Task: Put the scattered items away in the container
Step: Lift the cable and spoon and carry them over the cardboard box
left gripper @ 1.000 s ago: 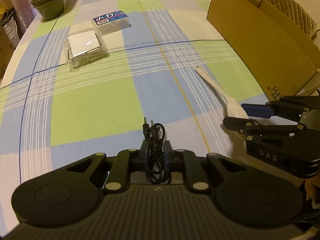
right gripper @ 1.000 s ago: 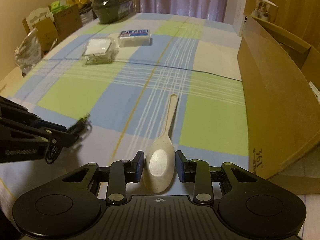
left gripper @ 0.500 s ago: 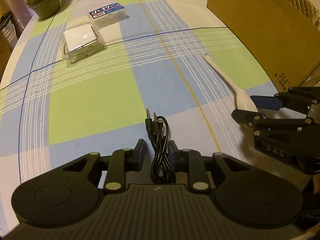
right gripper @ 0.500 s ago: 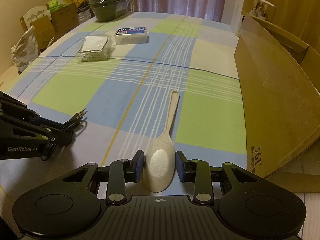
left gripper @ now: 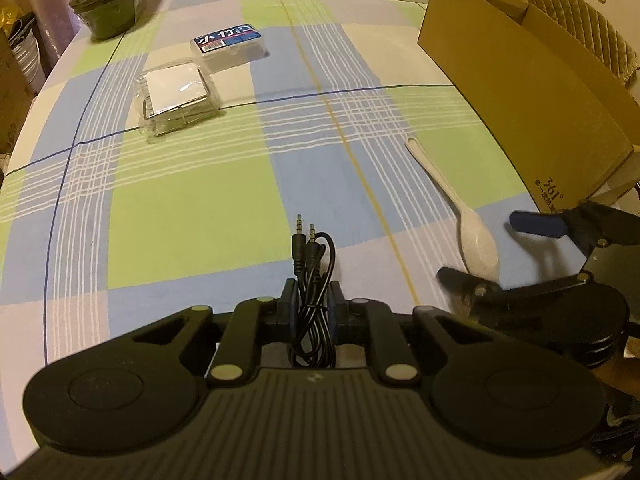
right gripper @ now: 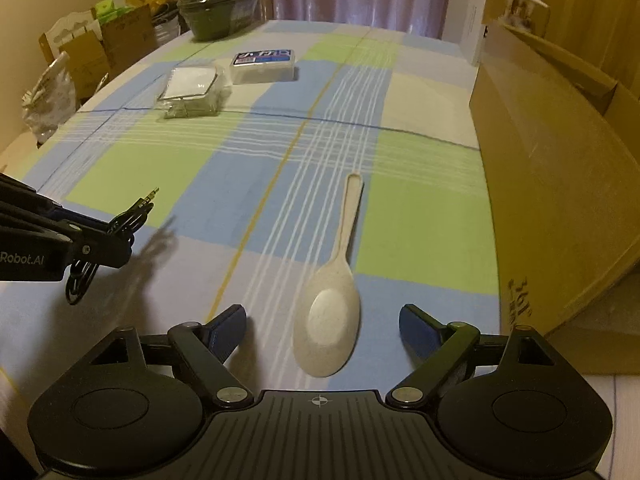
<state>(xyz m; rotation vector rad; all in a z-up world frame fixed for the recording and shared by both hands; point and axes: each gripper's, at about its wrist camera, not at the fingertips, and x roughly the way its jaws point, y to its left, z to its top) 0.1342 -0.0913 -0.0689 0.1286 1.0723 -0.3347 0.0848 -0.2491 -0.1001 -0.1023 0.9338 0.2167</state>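
A coiled black audio cable (left gripper: 312, 280) with two jack plugs hangs above the checked tablecloth, my left gripper (left gripper: 313, 300) shut on it. A speckled cream spoon (right gripper: 328, 320) lies bowl-first between the fingers of my right gripper (right gripper: 322, 328). Its jaws are opening wide and both blue pads stand well clear of the spoon, which looks slightly blurred. The left wrist view shows the spoon (left gripper: 476, 240) and the right gripper (left gripper: 494, 250) at the right edge. The tall brown cardboard box (right gripper: 560, 200) stands just right of the spoon.
At the far left of the table sit a clear plastic case (left gripper: 176, 96) with white contents and a white box with a blue label (left gripper: 230, 46). A dark wrapped bowl (left gripper: 108, 4) stands at the far corner. Cartons crowd the floor beyond the left edge.
The right jaws have swung from shut around the spoon's bowl to wide apart, leaving the spoon free between them. The left gripper keeps its hold on the cable.
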